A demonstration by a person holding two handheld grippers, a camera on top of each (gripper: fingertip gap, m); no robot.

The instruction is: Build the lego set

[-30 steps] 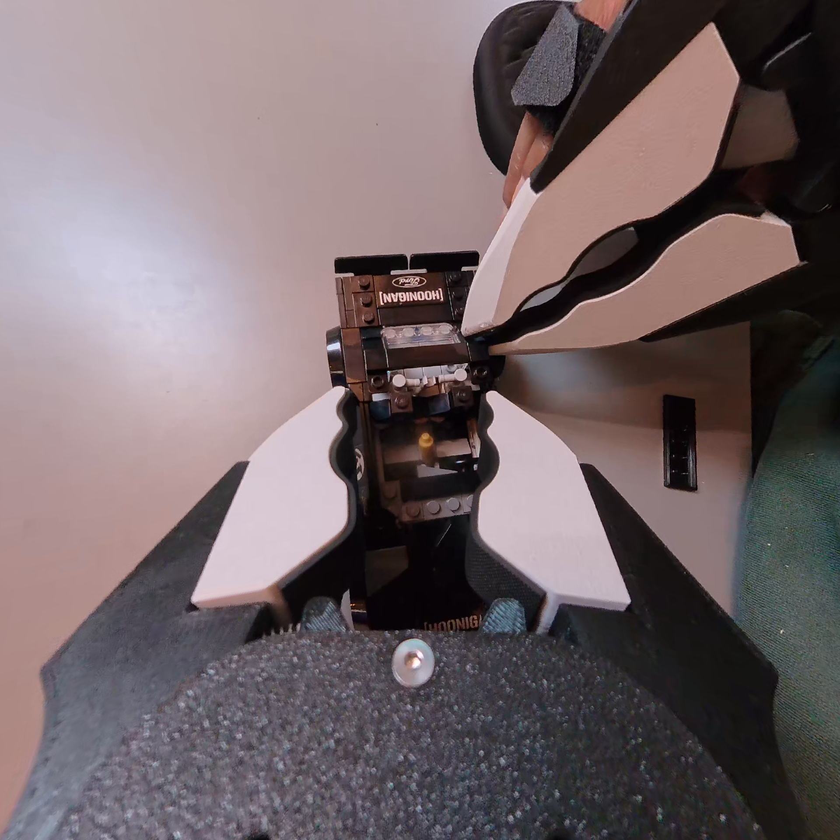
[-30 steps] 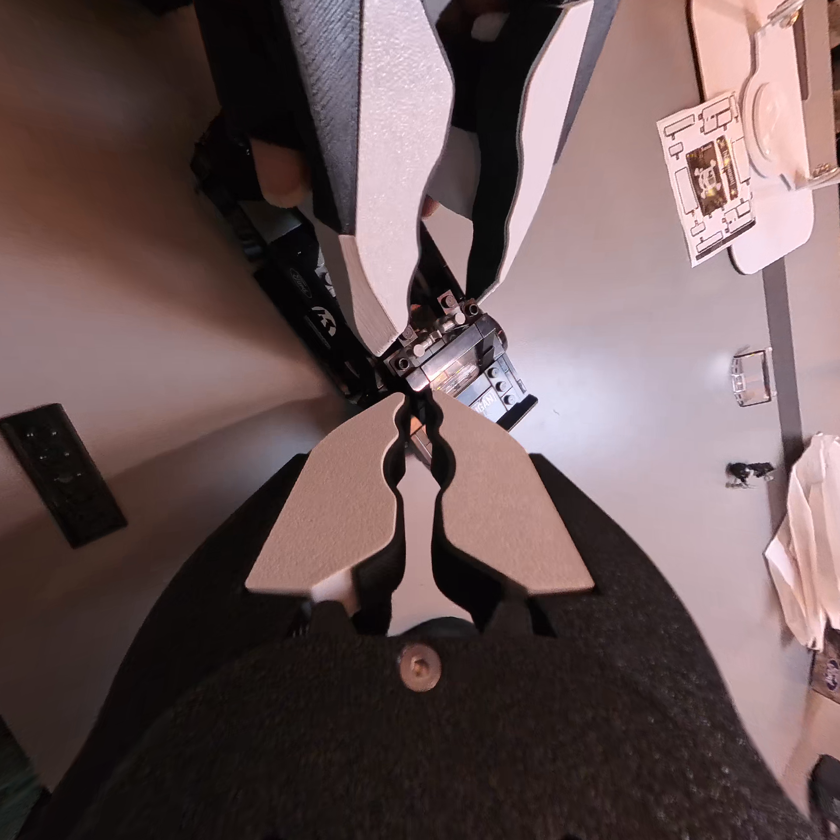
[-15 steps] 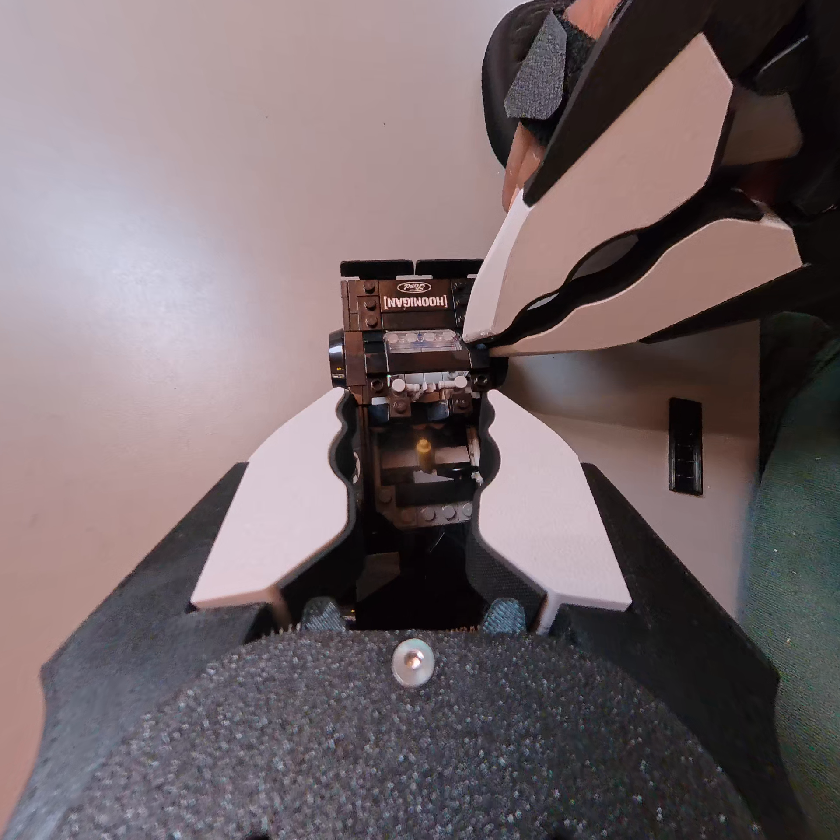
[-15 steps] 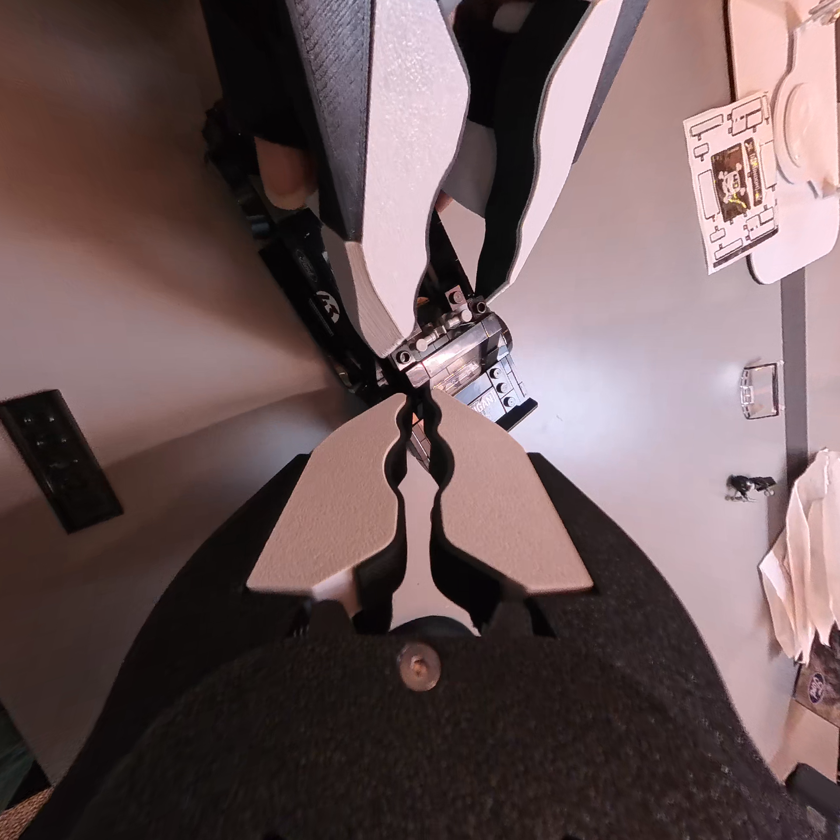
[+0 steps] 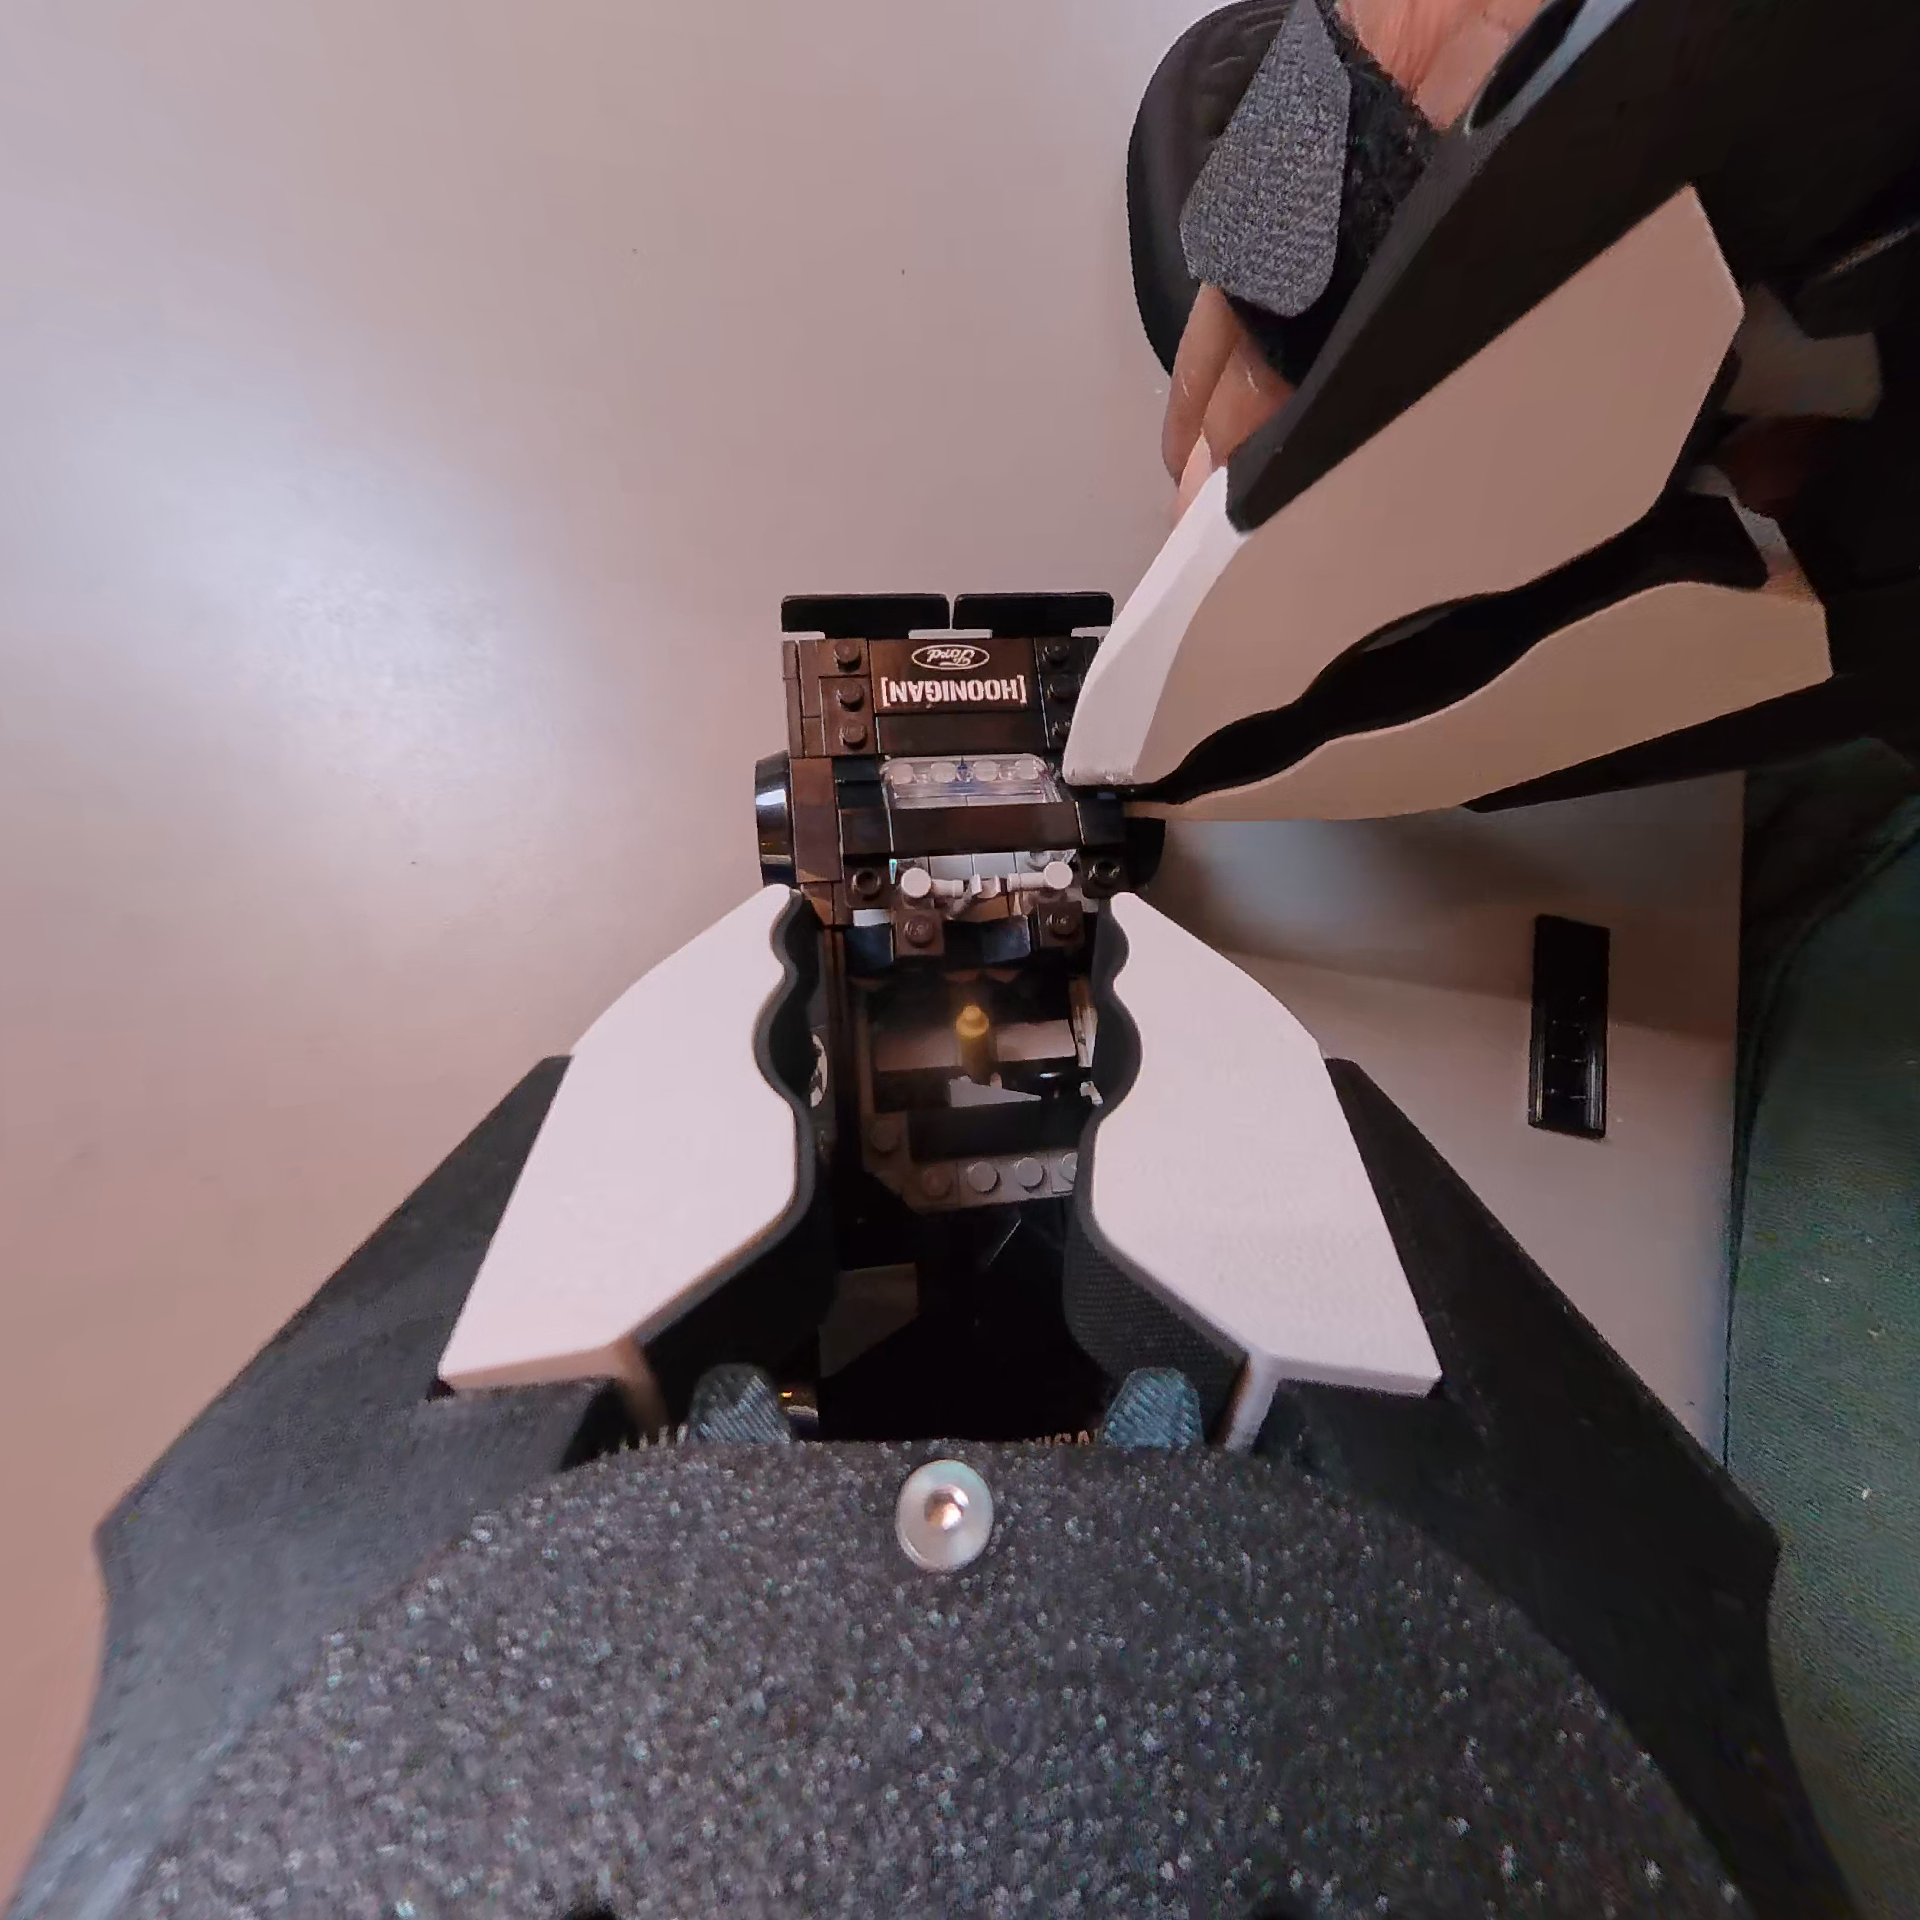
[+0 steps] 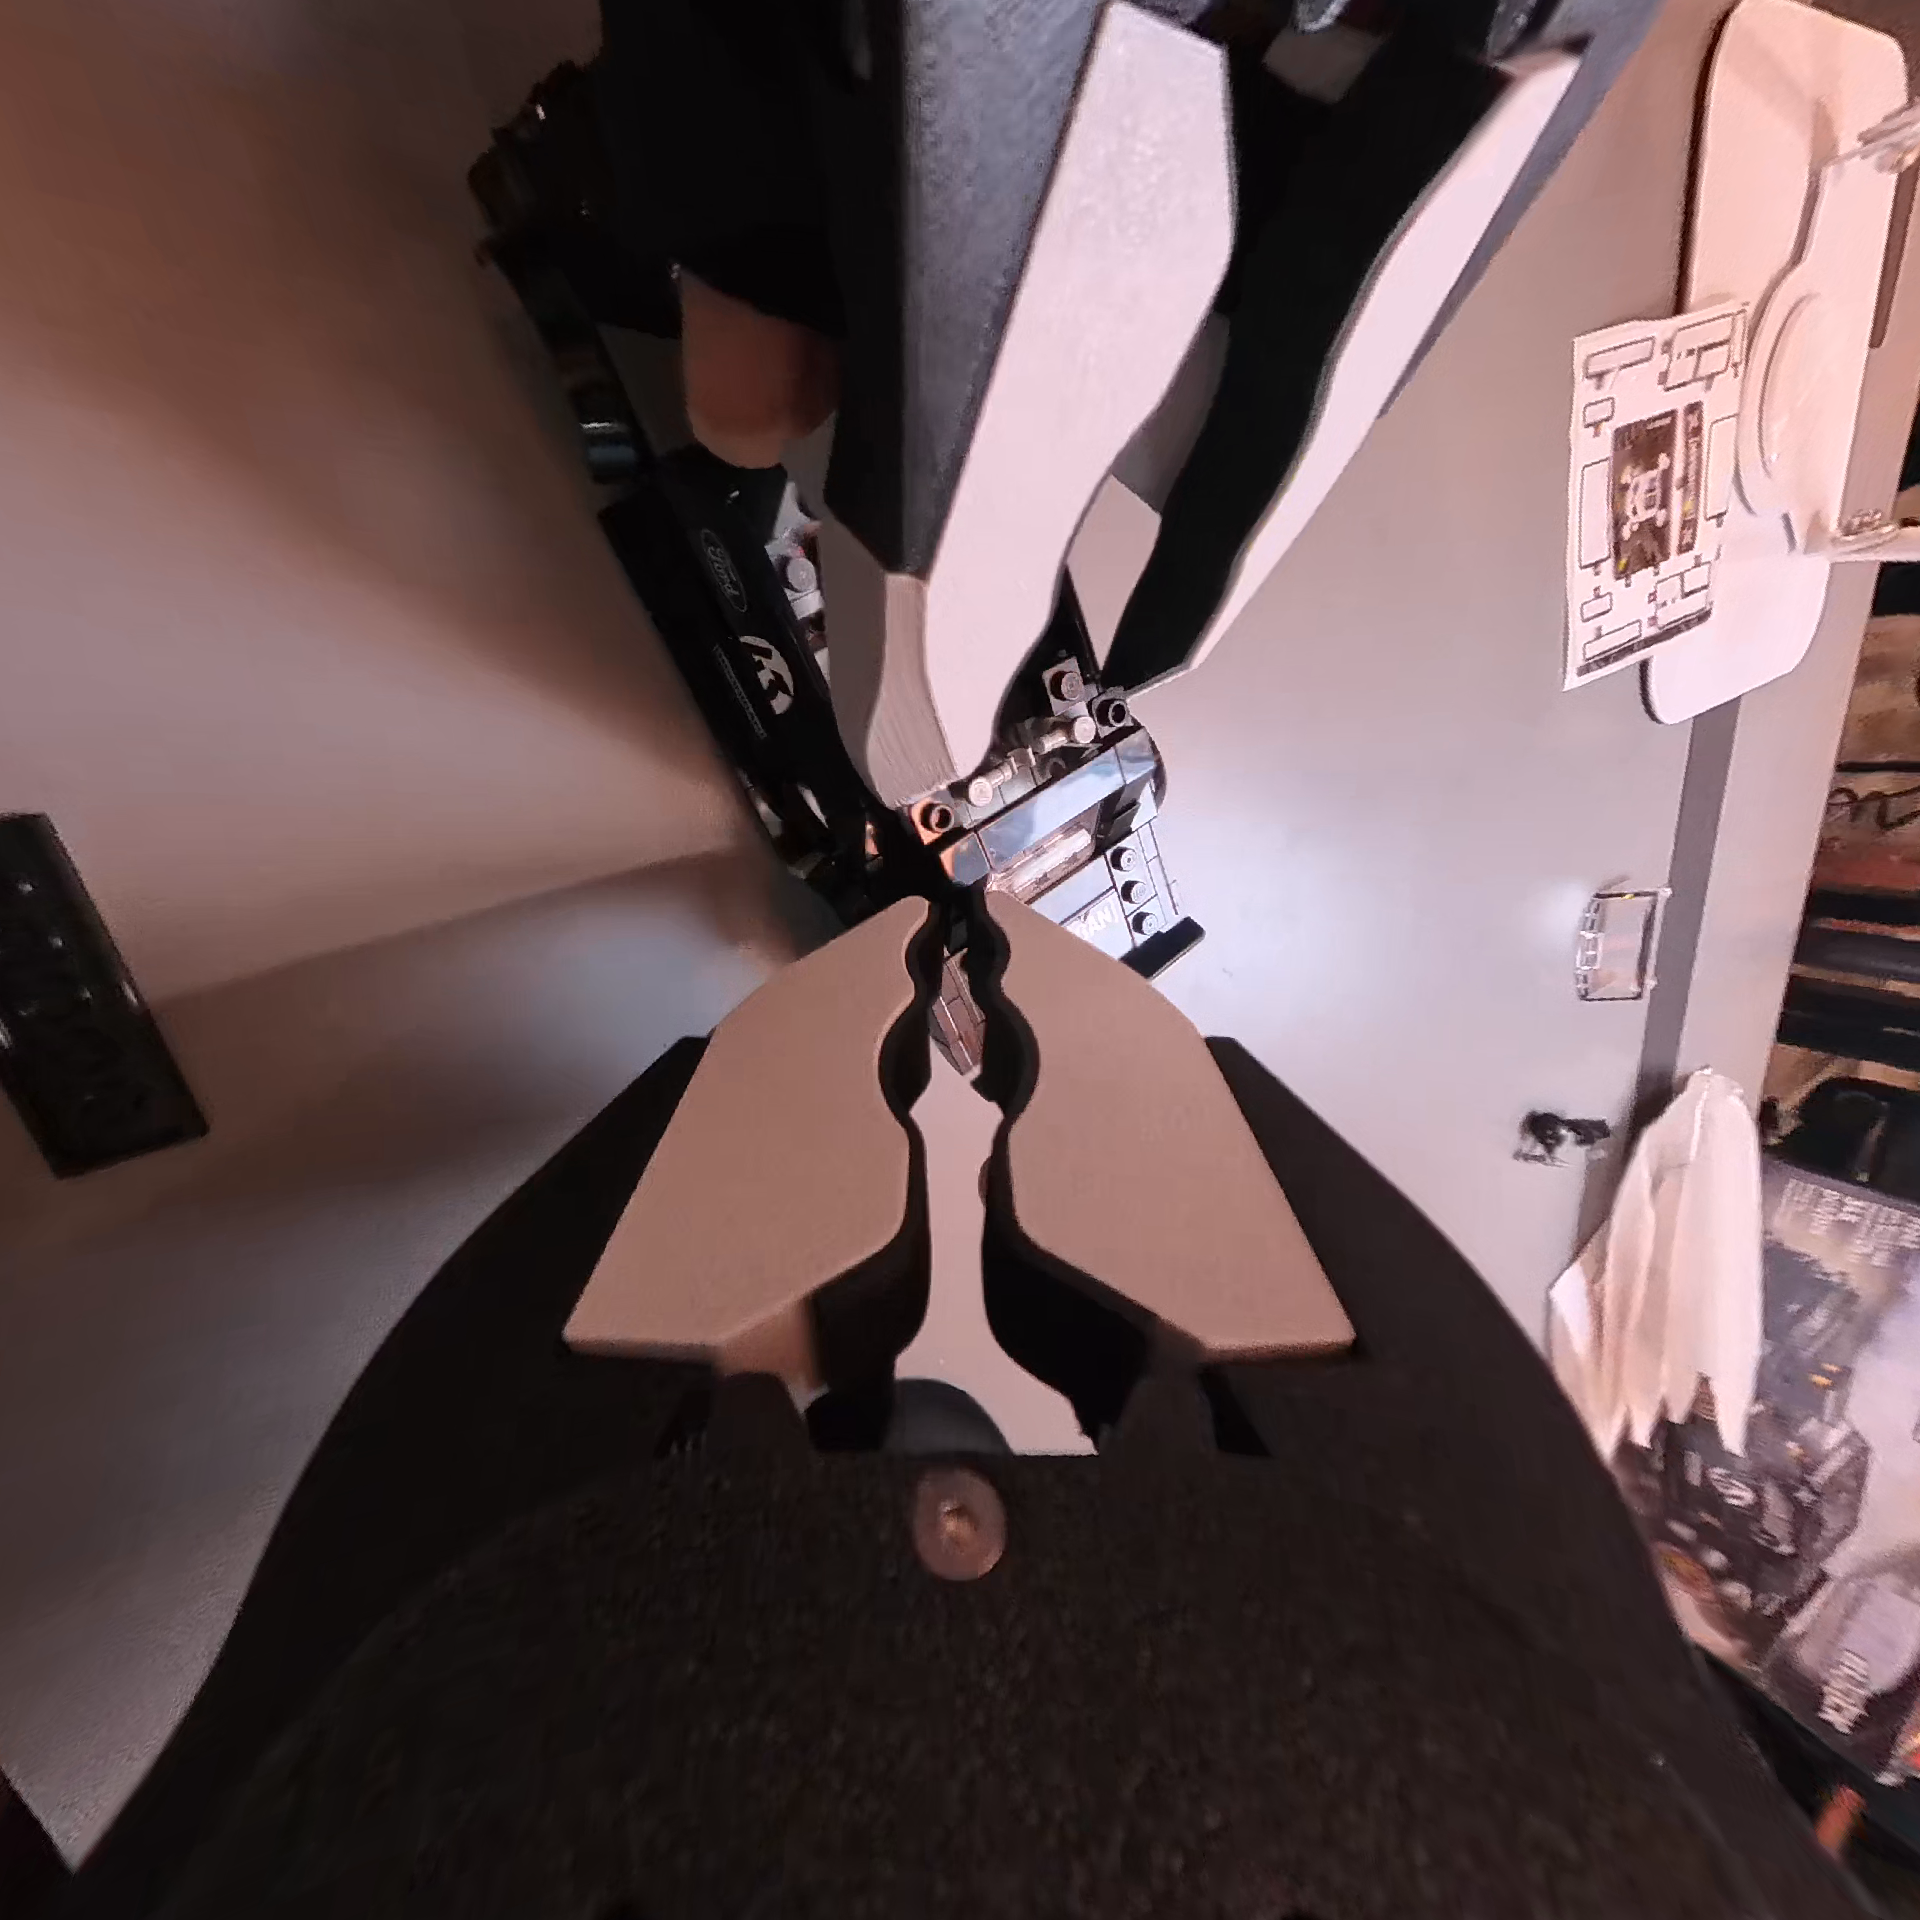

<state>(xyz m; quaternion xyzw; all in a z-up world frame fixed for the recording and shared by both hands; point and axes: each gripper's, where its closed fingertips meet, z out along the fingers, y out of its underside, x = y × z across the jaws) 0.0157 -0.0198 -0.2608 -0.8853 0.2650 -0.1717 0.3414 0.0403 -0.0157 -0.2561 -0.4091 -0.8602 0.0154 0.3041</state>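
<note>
Between the two white fingers of the left gripper (image 5: pixel 945 940) sits the lego car (image 5: pixel 961 831), a black studded build clamped at its flanks; long axis runs straight away from the camera, the lettered end pointing far. Glossy black bricks, one clear studded plate on top, grey pipe-like pieces behind it, one small gold peg deeper in the cabin. Finger inner edges are wavy, outer faces matte white; gripper body is coarse black foam-like texture.

Right gripper (image 6: pixel 951 925) comes in from the side. Its two fingers stand at a narrow gap, tips pinched on a small dark piece at the car's corner; what that piece is, cannot tell. In the left wrist view the same gripper (image 5: pixel 1117 790) touches the car's right edge just beside the clear plate.

Table (image 5: pixel 364 520) is smooth, pale grey. On it: one black studded plate (image 6: pixel 78 997) well apart from the car, one sticker sheet (image 6: pixel 1652 520), one clear piece (image 6: pixel 1616 945), one tiny black part (image 6: pixel 1558 1132), crumpled white paper (image 6: pixel 1673 1278).
</note>
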